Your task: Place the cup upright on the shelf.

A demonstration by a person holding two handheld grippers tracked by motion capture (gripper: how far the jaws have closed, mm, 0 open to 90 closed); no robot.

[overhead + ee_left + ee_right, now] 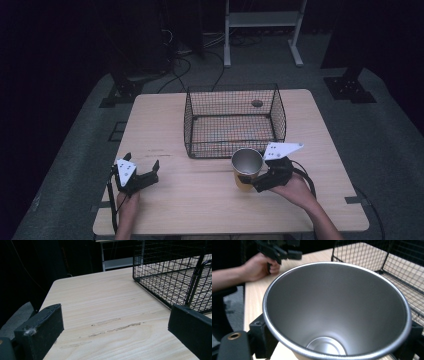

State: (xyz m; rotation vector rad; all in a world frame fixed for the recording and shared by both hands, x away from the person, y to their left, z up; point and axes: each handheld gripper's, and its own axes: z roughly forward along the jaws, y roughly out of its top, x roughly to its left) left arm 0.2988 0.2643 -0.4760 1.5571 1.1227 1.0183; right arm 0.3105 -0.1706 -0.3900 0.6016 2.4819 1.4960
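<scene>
Jaws of the right gripper [248, 181] press against both sides of a metal cup [246, 167], holding it upright just right of centre in the lower half of the high view. In the right gripper view the cup [337, 312] spreads across most of the frame, its silver inside empty and its round bottom visible low in the middle, with a black jaw at the lower left and another at the lower right edge against its outer wall. Jaws of the left gripper [142, 166] stand wide apart with nothing between them, at the lower left of the high view; in the left gripper view they sit at the lower left and lower right corners with bare wooden table [105, 312] between. A black wire basket [234, 120] stands at the middle of the high view, just above the cup, and its mesh fills the upper right of both gripper views. A person's hand [260, 266] holding the left gripper appears at the upper left of the right gripper view.
</scene>
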